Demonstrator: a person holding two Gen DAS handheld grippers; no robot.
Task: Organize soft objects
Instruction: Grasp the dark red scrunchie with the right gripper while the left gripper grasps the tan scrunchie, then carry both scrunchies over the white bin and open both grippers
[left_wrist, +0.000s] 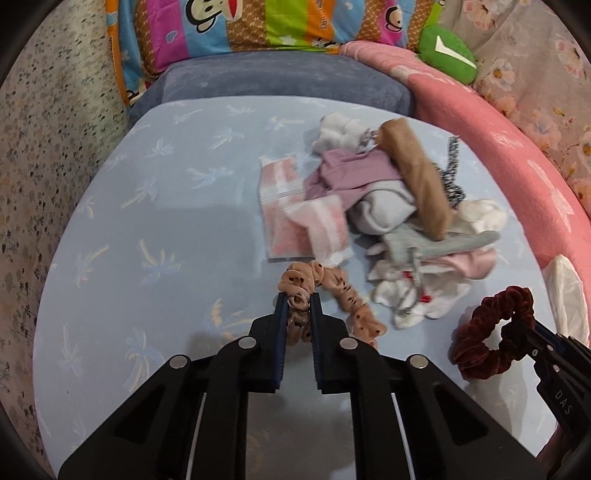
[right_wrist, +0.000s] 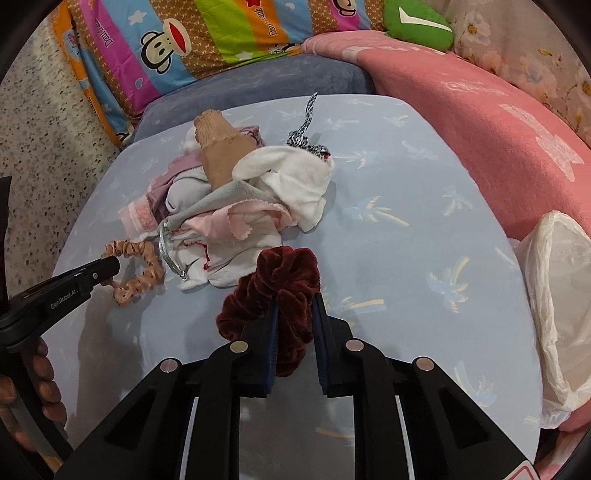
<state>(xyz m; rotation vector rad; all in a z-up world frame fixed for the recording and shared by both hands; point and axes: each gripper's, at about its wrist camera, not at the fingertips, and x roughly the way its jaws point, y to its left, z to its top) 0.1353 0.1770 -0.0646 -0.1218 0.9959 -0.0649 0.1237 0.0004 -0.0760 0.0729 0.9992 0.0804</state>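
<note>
My left gripper (left_wrist: 298, 301) is shut on a peach spotted scrunchie (left_wrist: 343, 295), which trails to the right over the light blue sheet (left_wrist: 147, 221). The same peach scrunchie (right_wrist: 138, 275) lies at the left gripper's tip (right_wrist: 107, 267) in the right wrist view. My right gripper (right_wrist: 295, 302) is shut on a dark red velvet scrunchie (right_wrist: 280, 280), lifted just above the sheet; the red scrunchie (left_wrist: 487, 332) also shows at the lower right of the left view. A heap of soft items (left_wrist: 388, 206) lies beyond both: pink striped cloths, a purple cloth, white socks, a tan stocking.
A pink blanket (right_wrist: 480, 129) rims the right side, with a white plastic bag (right_wrist: 554, 302) on it. A colourful cartoon pillow (left_wrist: 240, 26), a blue cushion (left_wrist: 277, 81) and a green plush (left_wrist: 447, 51) sit at the back. A hand (right_wrist: 40, 387) holds the left gripper's handle.
</note>
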